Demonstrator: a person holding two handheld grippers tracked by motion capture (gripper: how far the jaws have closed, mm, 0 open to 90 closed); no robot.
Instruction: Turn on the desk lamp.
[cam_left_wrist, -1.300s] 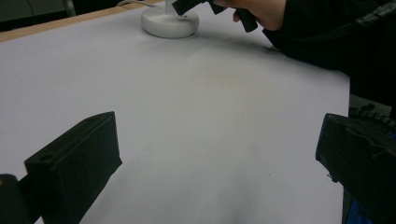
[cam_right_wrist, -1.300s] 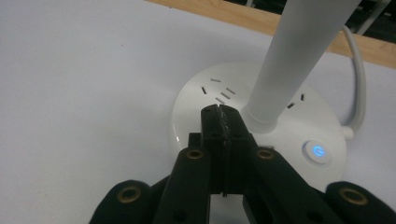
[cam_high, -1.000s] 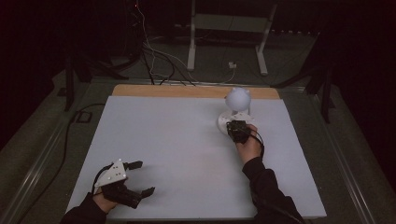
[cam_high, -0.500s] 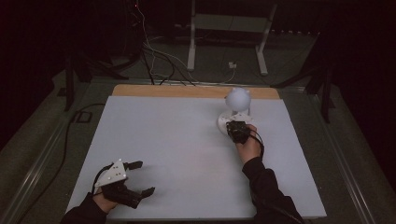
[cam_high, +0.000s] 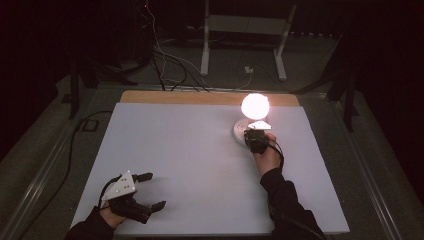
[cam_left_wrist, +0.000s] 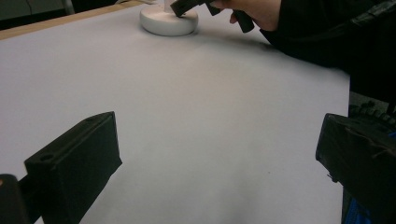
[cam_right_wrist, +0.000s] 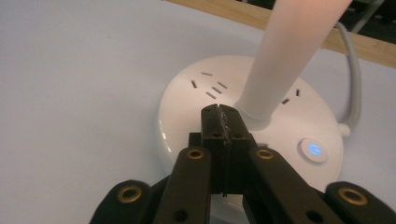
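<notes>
A white table lamp stands at the far right of the white board, its globe (cam_high: 255, 105) glowing brightly above a round base (cam_high: 239, 131). My right gripper (cam_high: 250, 135) is shut with nothing between its jaws. In the right gripper view its tips (cam_right_wrist: 219, 113) rest over the base (cam_right_wrist: 187, 107), just in front of the stem (cam_right_wrist: 289, 56). A button lit blue (cam_right_wrist: 313, 149) sits to their right on the base. My left gripper (cam_high: 152, 190) is at the near left, open and holding nothing (cam_left_wrist: 215, 154). Its view shows the base (cam_left_wrist: 169, 21) and the right gripper (cam_left_wrist: 187, 5) far off.
The white board (cam_high: 190, 165) has a wooden strip (cam_high: 175, 97) along its far edge. The lamp's cable (cam_right_wrist: 352, 70) runs off behind the base. Cables (cam_high: 165, 60) and a metal stand (cam_high: 240, 30) are on the dark floor beyond.
The lamp's globe glows brighter and warmer than before, tinting the board. Neither hand has moved.
</notes>
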